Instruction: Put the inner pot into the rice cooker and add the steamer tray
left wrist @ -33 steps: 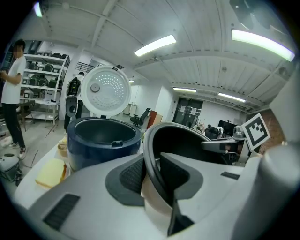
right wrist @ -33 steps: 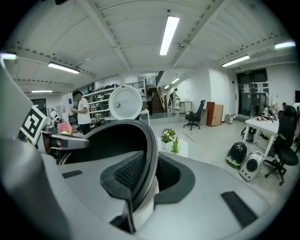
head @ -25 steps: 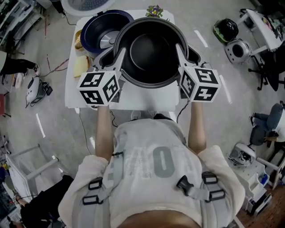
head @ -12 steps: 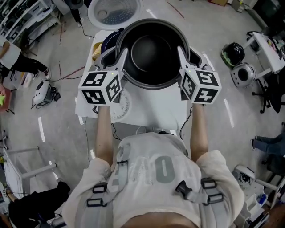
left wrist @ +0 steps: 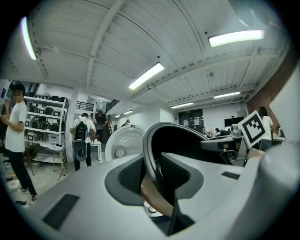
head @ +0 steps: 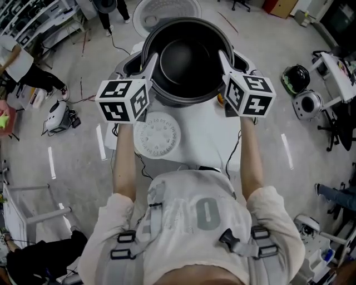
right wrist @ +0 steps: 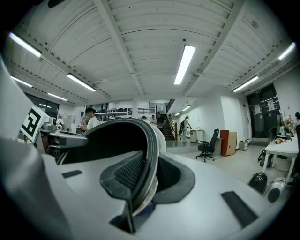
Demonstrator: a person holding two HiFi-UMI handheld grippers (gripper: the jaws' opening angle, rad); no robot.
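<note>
Head view: inner pot [head: 186, 58] sits at 12 o'clock of frame, held clear above the far end of the white table [head: 206, 133], mouth up and roughly level. Left gripper [head: 151, 62] has the rim at the pot's 9 o'clock, right gripper [head: 223, 59] at its 3 o'clock. Left gripper view confirms it: jaws narrow and closed on the rim, one pad inside the wall and one outside. Right gripper view shows the same, with the lip pinched between textured pads. A white perforated disc, taken to be the steamer tray [head: 157, 135], lies flat on the table at 6 o'clock from the pot, untouched. The cooker lid [head: 167, 10] stands raised at 12 o'clock beyond the pot; the cooker body is hidden under the pot, so alignment cannot be checked from here. Handling judgement: the pot is rigid metal with a smooth dark coating, probably of moderate weight and slick at the wall. The rolled lip is the only sure purchase. Opposed holds at 9 and 3 o'clock suit it, provided both sides stay at matching height. A tilt could let the rim slide through the pads. The tray looks light, stiff and thin, so take it by the edge.
</note>
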